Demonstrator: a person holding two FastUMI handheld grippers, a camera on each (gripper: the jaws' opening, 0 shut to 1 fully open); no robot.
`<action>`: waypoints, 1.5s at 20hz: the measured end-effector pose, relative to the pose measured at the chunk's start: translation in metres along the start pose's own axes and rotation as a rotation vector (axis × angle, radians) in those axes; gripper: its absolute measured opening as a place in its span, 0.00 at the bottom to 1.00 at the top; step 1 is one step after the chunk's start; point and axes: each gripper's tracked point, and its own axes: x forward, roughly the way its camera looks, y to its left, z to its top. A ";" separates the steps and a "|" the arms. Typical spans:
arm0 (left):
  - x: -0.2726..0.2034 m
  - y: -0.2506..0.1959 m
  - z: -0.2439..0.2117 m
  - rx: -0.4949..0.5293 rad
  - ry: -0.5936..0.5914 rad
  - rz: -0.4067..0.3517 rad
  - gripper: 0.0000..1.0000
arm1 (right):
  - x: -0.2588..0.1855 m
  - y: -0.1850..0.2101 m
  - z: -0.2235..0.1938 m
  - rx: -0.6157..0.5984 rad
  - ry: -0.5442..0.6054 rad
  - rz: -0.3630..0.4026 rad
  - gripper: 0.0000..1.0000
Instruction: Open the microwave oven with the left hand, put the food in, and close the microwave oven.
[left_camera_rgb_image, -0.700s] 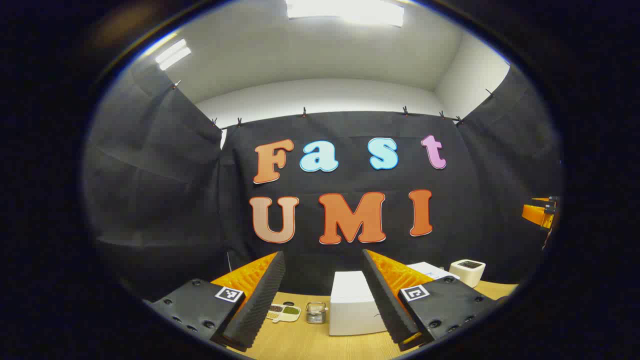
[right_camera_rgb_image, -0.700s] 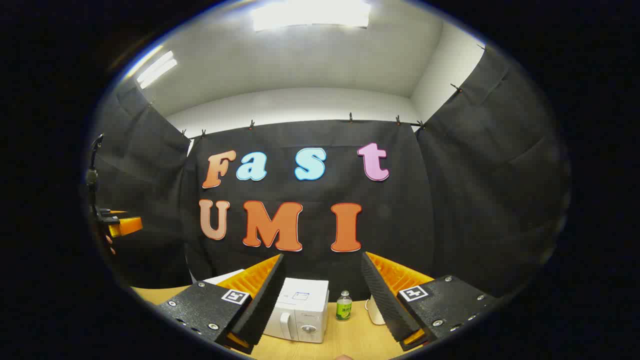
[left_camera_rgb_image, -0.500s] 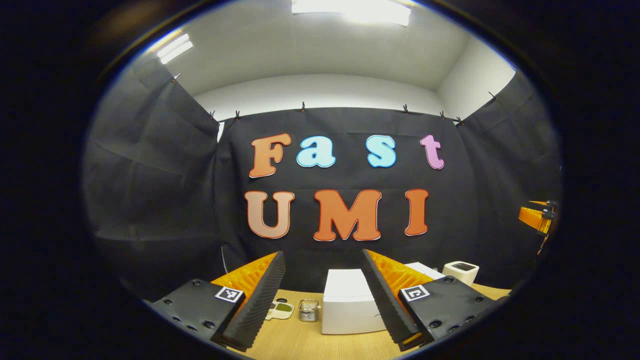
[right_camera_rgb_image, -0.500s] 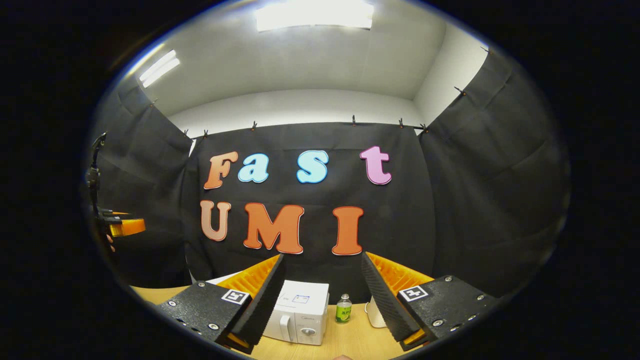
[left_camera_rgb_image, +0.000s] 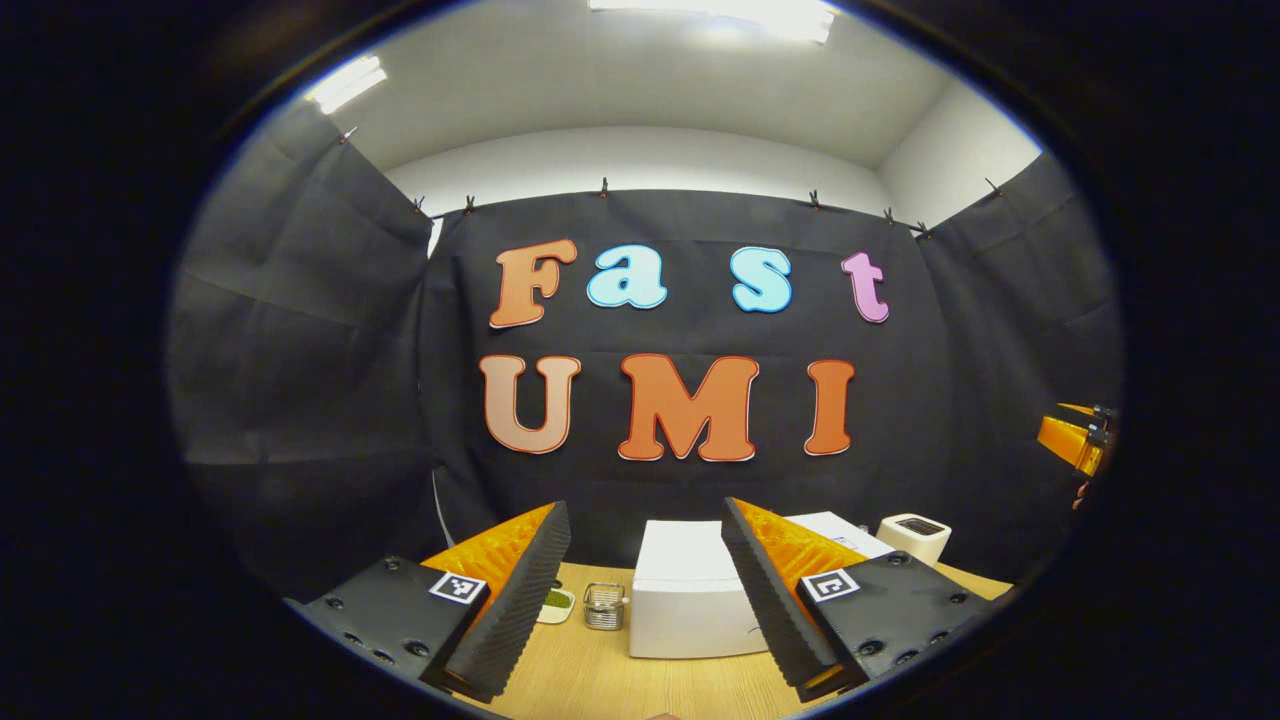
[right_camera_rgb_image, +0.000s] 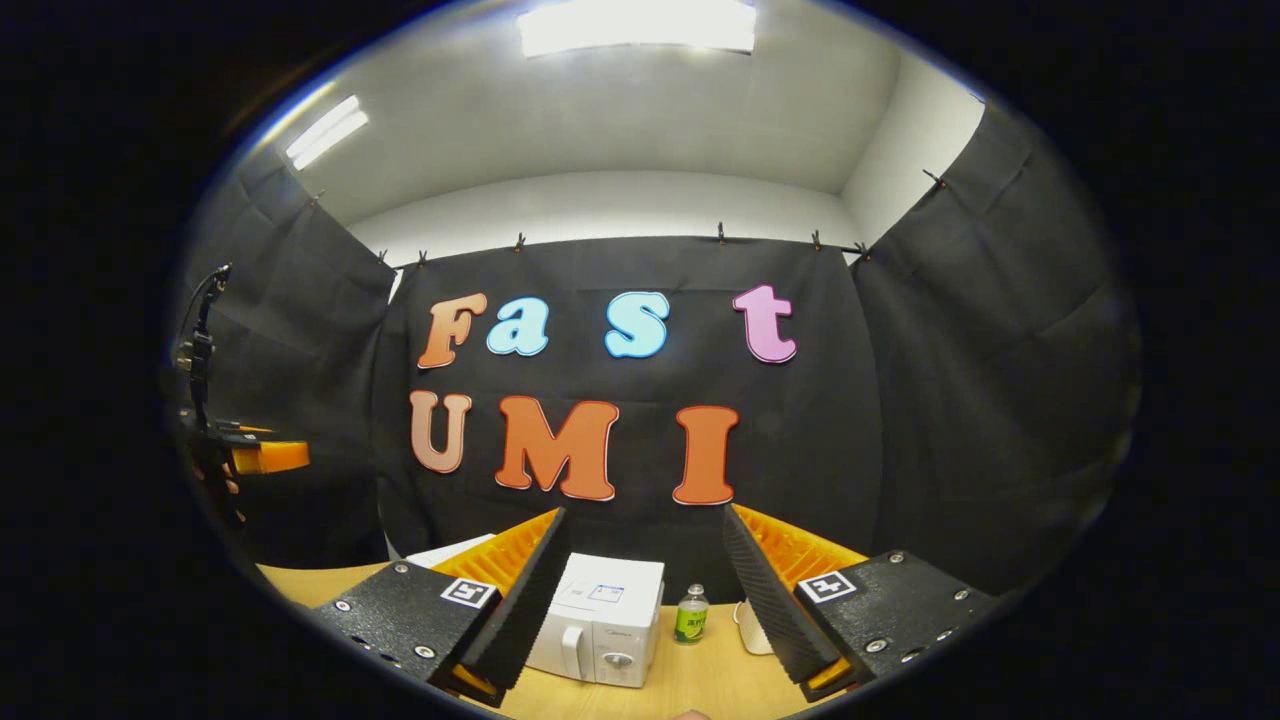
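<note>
Bottle (right_camera_rgb_image: 691, 615) beside closed microwave (right_camera_rgb_image: 600, 634), table (right_camera_rgb_image: 700, 680)

I'm working in a staged recording booth: black cloth (left_camera_rgb_image: 300, 330) clipped up as walls, a wooden table (left_camera_rgb_image: 590, 680), ceiling light panels (right_camera_rgb_image: 635, 25).

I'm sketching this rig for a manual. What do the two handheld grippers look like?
Each gripper, left gripper and right gripper, has two long wedge-shaped fingers with ridged inner faces and ribbed backs, bolted to flat black plates. Each plate carries a small square black-and-white marker. In the right gripper view, the other gripper's body carries a black cable.
</note>
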 end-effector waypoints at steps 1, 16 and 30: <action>0.000 -0.001 0.002 0.004 -0.004 0.001 0.96 | 0.003 -0.001 0.003 -0.002 -0.006 -0.004 0.94; 0.002 -0.005 -0.011 0.024 -0.002 0.016 0.98 | 0.006 0.002 0.005 0.009 -0.020 0.003 0.95; -0.005 -0.045 -0.004 0.060 -0.085 -0.022 1.00 | -0.004 -0.025 -0.004 0.003 -0.005 -0.039 0.95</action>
